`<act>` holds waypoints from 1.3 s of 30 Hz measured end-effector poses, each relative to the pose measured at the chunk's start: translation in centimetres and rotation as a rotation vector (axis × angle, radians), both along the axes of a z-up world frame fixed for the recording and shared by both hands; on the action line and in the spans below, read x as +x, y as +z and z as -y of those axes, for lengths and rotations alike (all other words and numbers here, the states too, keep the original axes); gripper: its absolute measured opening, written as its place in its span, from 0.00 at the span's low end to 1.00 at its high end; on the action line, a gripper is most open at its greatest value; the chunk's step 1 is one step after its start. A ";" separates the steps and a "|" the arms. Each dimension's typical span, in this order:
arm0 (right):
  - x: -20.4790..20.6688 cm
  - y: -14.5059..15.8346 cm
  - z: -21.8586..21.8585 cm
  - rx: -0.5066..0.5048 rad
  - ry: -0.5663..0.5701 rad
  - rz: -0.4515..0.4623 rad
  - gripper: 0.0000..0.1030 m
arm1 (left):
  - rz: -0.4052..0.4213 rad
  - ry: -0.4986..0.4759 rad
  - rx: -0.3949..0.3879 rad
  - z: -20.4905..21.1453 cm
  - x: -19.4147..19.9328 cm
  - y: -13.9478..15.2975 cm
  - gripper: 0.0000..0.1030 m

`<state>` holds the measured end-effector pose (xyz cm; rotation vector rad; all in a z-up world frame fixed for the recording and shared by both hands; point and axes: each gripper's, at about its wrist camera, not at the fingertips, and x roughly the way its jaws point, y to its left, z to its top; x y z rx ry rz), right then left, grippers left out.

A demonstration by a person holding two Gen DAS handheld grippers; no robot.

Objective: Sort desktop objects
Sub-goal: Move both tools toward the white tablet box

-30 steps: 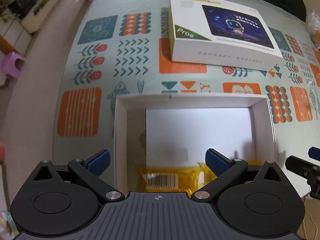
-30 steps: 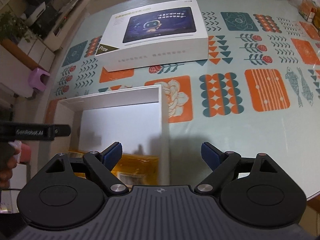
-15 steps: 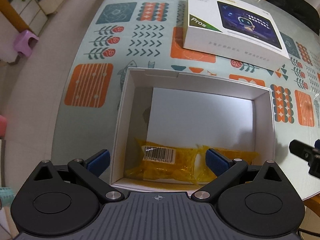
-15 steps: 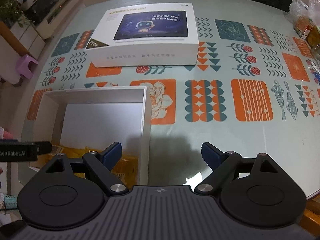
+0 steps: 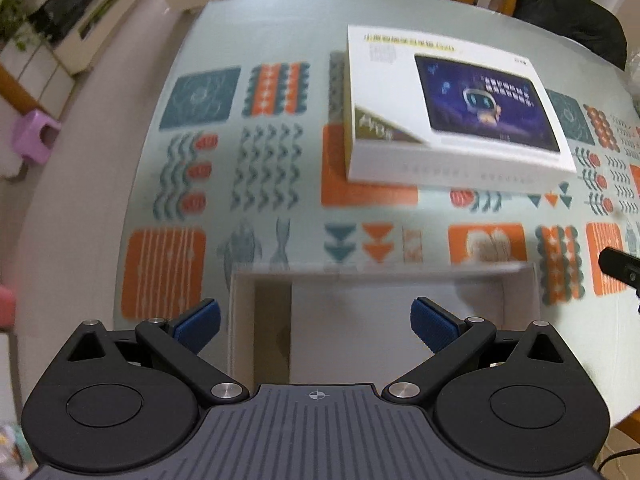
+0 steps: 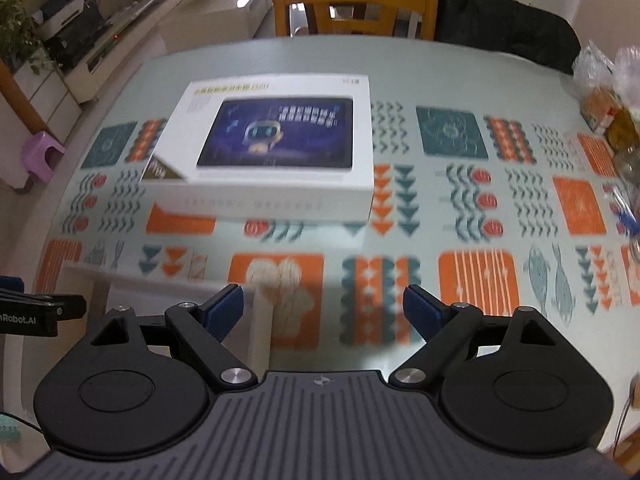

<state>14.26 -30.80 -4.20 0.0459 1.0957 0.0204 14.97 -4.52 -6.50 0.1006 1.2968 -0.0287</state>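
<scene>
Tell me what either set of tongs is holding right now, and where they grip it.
Nothing is held. The left tongs and right tongs both stand open, with nothing between the pads.

Open box [image 5: 516, 292] near table [image 5: 280, 40] front edge; tablet box [image 5: 452, 108] behind it; chair [image 6: 352, 4] behind table.

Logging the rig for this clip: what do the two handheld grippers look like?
Both match: the left gripper and right gripper have a dark grey ribbed body with a small crosshair mark, two round black housings, black link arms with silver pins, and blue ribbed pads on the jaws. White lettering ending "Robot.AI" runs along the left gripper's side.
</scene>
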 end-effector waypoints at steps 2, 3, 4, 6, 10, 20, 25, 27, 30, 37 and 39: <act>1.7 -0.4 0.5 0.011 0.014 0.013 1.00 | 0.004 -0.018 -0.002 0.2 1.6 0.0 1.00; 2.5 -0.7 0.7 0.022 0.027 0.017 1.00 | 0.006 -0.028 -0.006 0.2 2.4 -0.1 1.00; 3.6 -1.0 1.1 0.037 0.036 0.013 1.00 | 0.002 -0.032 -0.012 0.1 3.4 -0.2 1.00; 5.4 -1.4 1.8 0.077 0.033 0.010 1.00 | -0.004 -0.035 -0.031 -0.1 5.3 -0.4 1.00; 9.5 -2.3 3.1 0.136 0.012 0.012 1.00 | -0.019 -0.049 -0.083 -0.5 9.4 -1.2 1.00; 17.4 -6.9 3.5 0.193 -0.024 -0.012 1.00 | -0.067 -0.086 -0.132 0.4 17.1 -6.0 1.00; 18.9 -8.8 3.4 0.206 -0.061 -0.047 1.00 | -0.067 -0.129 -0.186 1.2 18.3 -6.8 1.00; 19.1 -8.9 3.1 0.209 -0.061 -0.050 1.00 | -0.075 -0.144 -0.203 1.5 18.5 -7.0 1.00; 19.3 -8.9 2.4 0.208 -0.049 -0.054 1.00 | -0.094 -0.167 -0.241 1.7 18.4 -7.4 1.00; 19.3 -8.8 -1.0 0.177 0.020 -0.061 1.00 | -0.082 -0.168 -0.211 0.7 16.5 -7.3 1.00; 19.2 -8.7 -2.1 0.171 0.041 -0.063 1.00 | -0.078 -0.151 -0.196 -0.3 15.8 -7.3 1.00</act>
